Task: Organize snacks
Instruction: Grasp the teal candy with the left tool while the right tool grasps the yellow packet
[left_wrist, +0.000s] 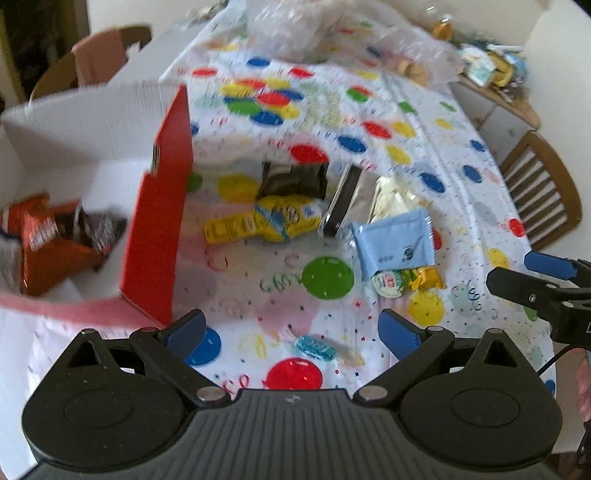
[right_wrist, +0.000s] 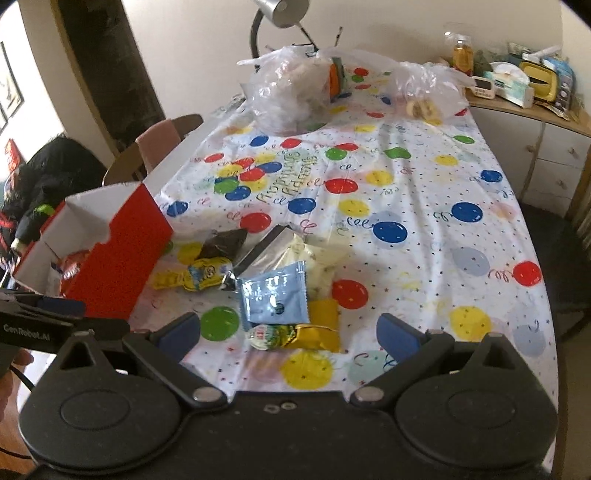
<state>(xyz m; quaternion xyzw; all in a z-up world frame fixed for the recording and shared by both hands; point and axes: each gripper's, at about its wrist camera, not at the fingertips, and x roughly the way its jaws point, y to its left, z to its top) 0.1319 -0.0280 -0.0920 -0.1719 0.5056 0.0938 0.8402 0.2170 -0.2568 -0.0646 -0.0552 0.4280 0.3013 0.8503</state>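
Hovering low over the balloon tablecloth (left_wrist: 461, 206) with the left gripper (left_wrist: 291, 328), blue pads spread wide apart, holding nothing. Doing the same with the right gripper (right_wrist: 288, 328): wide open, nothing between the pads.

Looking at a pile of snacks lying loose on the cloth, just beside the red box (left_wrist: 159, 221). Seeing a yellow packet (left_wrist: 266, 221), a dark wrapper (left_wrist: 291, 181) behind it, a silver and black packet (left_wrist: 341, 203), a light blue packet (left_wrist: 393, 240) and a green and gold snack (left_wrist: 402, 282) peeking out from under the blue one. Spotting a tiny blue candy (left_wrist: 314, 347) lying all alone, right in front of the left pads. Noticing some orange packets (left_wrist: 44, 236) already resting inside the box.

Guessing at very light, soft, crinkly things here. Probably slipping away easily in those shiny wrappers. Likely getting crushed under a hard squeeze.

Thinking of pinching the light blue packet by its flat zigzag edge, not by its puffy middle. Thinking of closing gently across the fat middle of the tiny candy, not on its thin ends. Keeping the pads just off the cloth, to avoid bunching it up.
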